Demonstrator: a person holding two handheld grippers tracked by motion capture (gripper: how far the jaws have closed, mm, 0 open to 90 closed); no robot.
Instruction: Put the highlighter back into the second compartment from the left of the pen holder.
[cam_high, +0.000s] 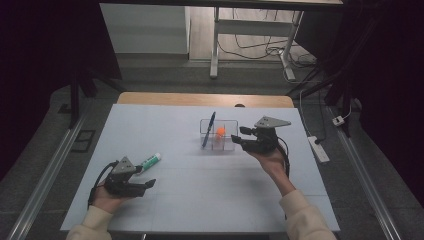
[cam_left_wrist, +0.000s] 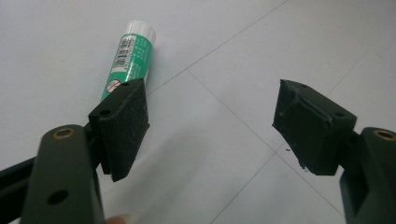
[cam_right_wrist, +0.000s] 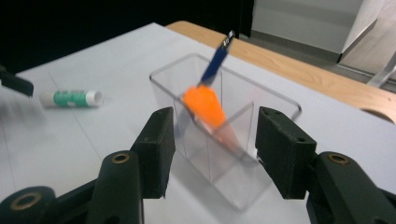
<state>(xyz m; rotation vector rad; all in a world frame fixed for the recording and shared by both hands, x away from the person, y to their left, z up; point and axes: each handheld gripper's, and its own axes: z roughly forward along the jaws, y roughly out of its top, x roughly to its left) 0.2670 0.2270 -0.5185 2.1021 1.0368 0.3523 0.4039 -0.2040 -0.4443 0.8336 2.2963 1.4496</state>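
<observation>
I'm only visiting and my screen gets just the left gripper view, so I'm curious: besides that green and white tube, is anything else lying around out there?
Observer: Yes. A clear box stands farther back on the table, right of the middle in the high view.
Operator: Is it empty?
Observer: No. A blue pen leans in it, its top sticking out above the rim.
Operator: Anything else inside?
Observer: An orange thing, in the compartment beside the pen's.
Operator: And the other hand?
Observer: The right gripper points at the box with its jaws open; I cannot tell whether it touches.
</observation>
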